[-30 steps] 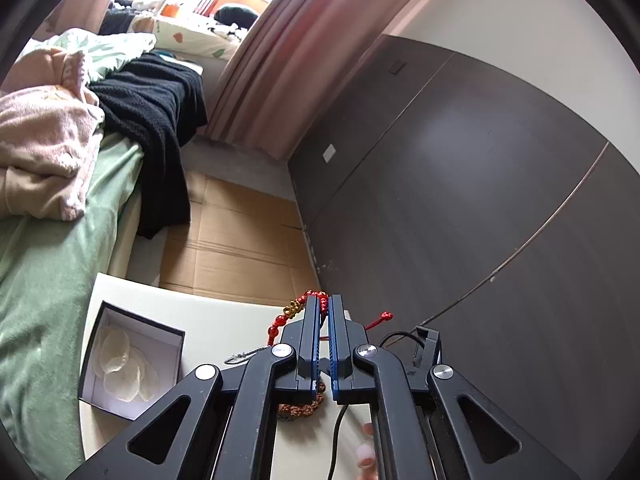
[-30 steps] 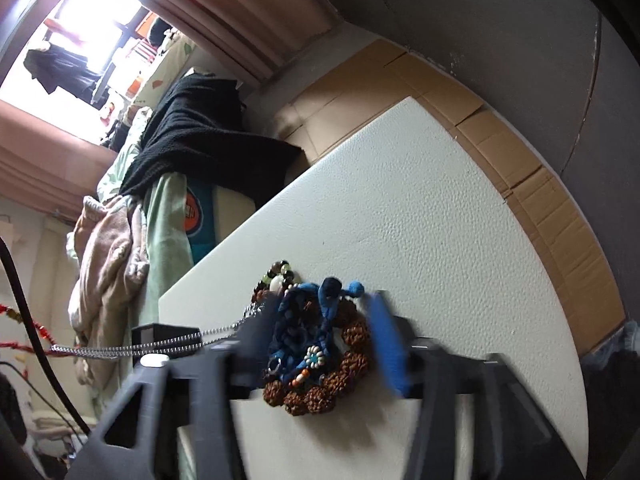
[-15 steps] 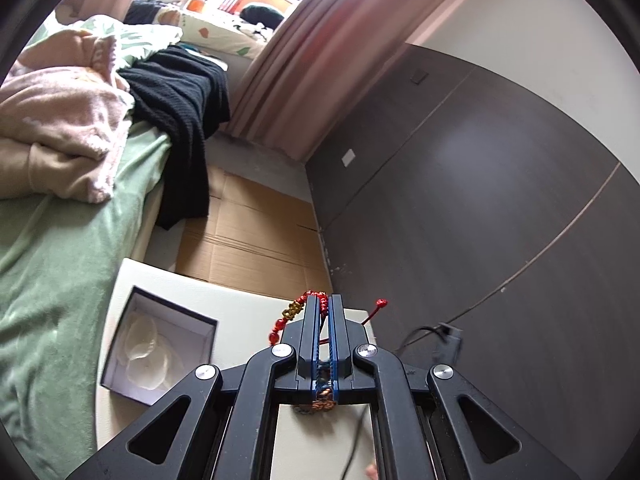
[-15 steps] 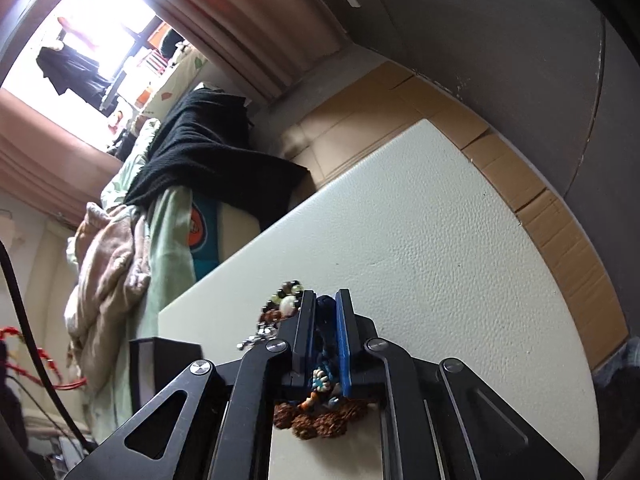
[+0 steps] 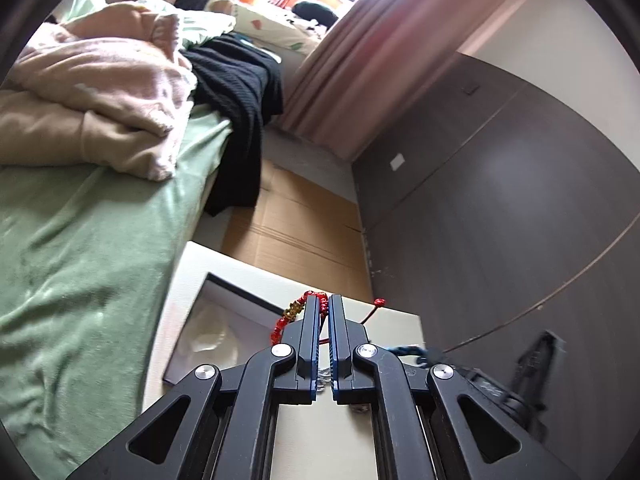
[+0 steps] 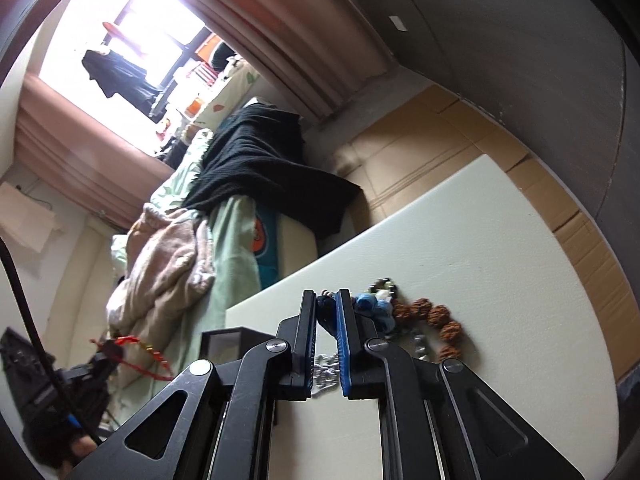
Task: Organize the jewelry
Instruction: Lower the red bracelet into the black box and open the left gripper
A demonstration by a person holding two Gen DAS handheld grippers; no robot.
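My left gripper (image 5: pixel 324 300) is shut on a red beaded bracelet (image 5: pixel 298 309) and holds it above the white table (image 5: pixel 396 324), just right of the open black jewelry box (image 5: pixel 224 320). The bracelet also shows in the right wrist view (image 6: pixel 136 350), hanging from the left gripper. My right gripper (image 6: pixel 326 296) is shut on a blue cord bracelet (image 6: pixel 370 304), lifting it from a pile with a brown seed-bead bracelet (image 6: pixel 436 318) and a silver chain (image 6: pixel 326 364).
A bed with green sheet (image 5: pixel 80 240), pink blanket (image 5: pixel 100 96) and black garment (image 5: pixel 236 80) lies left of the table. Cardboard (image 5: pixel 296 224) covers the floor beyond. A dark wardrobe wall (image 5: pixel 500 200) stands to the right.
The right gripper closed on the blue cord bracelet and began lifting it. The left gripper rose and tilted with the red bracelet, bringing the box closer under it.
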